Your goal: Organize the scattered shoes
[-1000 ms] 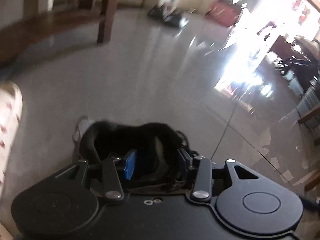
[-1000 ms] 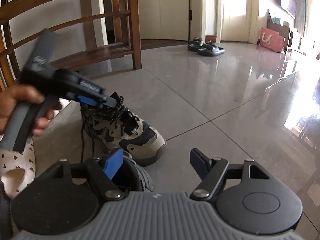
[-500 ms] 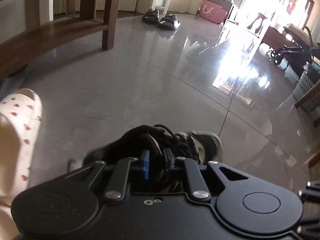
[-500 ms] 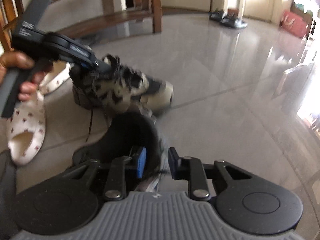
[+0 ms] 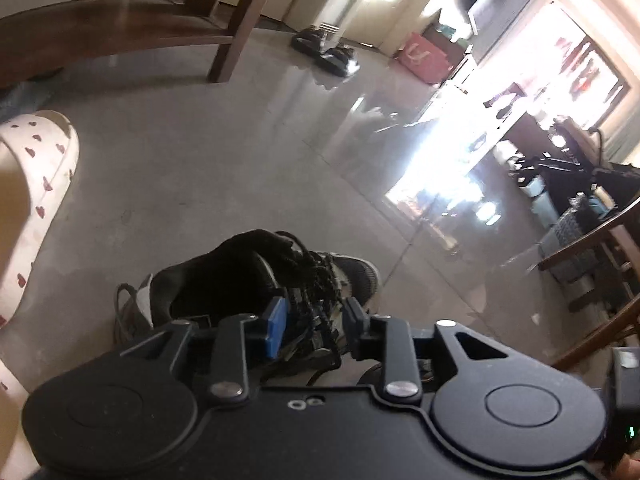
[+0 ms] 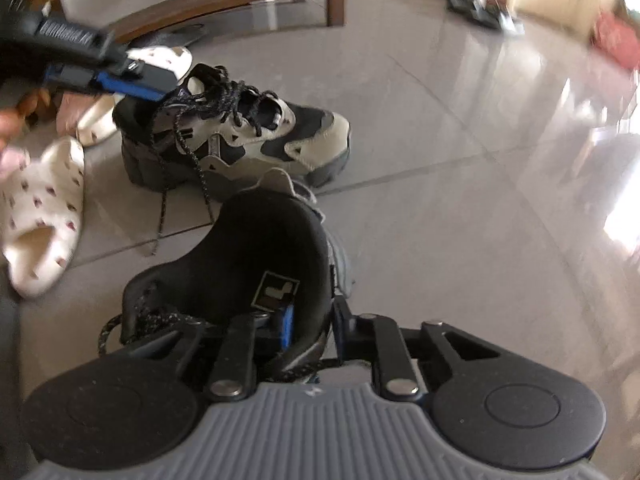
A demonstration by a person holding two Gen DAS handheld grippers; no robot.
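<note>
Nearest, our right tool point(image 6: 310, 326) is clamped shut on the collar wall of the near sneaker point(image 6: 256, 256), one blue pad inside the opening, the other outside. The shoe's cavity shows only its insole label.

Just beyond it on the floor point(image 6: 460, 208), the second sneaker point(image 6: 240, 140) stands upright, toe pointing right. Our left tool point(image 5: 316, 322) straddles its tongue and laces; the jaws are opening and the pads sit apart from the shoe.

Left of both tools lie the white patterned slippers point(image 6: 44, 208). Farther ahead stands the wooden bench point(image 6: 224, 0); farthest, near the doorway, a pair of dark sandals point(image 5: 324, 46).
</note>
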